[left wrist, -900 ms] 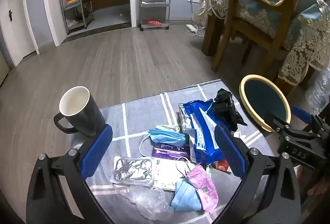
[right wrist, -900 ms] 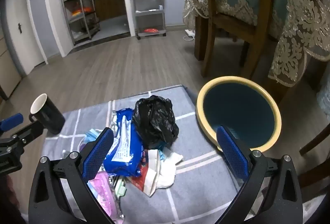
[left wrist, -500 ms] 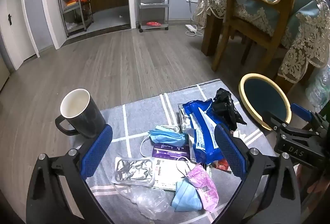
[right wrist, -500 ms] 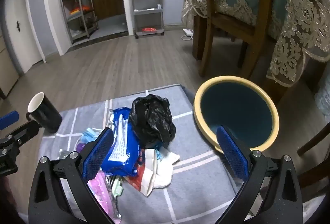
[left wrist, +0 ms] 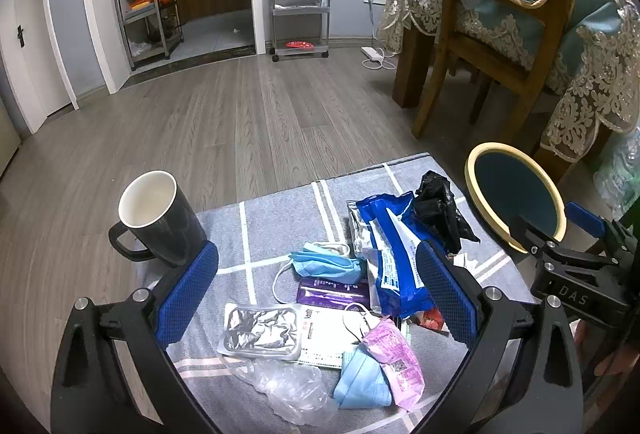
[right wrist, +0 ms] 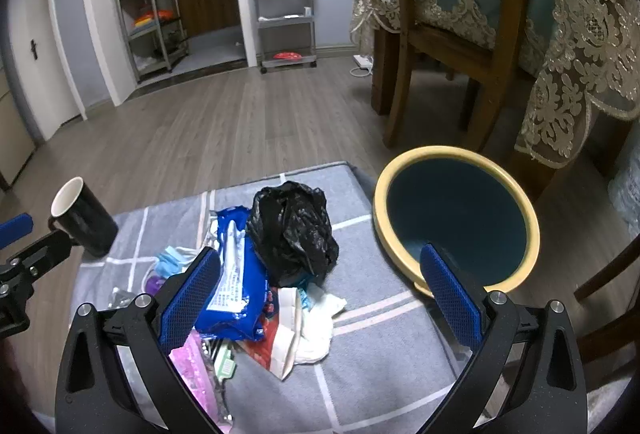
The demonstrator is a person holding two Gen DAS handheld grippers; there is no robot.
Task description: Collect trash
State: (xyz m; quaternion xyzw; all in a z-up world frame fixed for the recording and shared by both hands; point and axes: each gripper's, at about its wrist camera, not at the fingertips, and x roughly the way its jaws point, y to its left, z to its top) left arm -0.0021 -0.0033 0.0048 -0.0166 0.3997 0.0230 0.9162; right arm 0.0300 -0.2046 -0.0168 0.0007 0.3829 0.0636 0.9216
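right gripper [right wrist: 320, 298] wide, empty | black bag [right wrist: 294, 230] just ahead, bin [right wrist: 456, 222] right of bag | left gripper [left wrist: 316, 294] wide, farther from bag

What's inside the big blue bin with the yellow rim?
The bin looks empty as far as its dark blue inside shows. The right gripper's finger covers a bit of the near wall, so that spot stays hidden.
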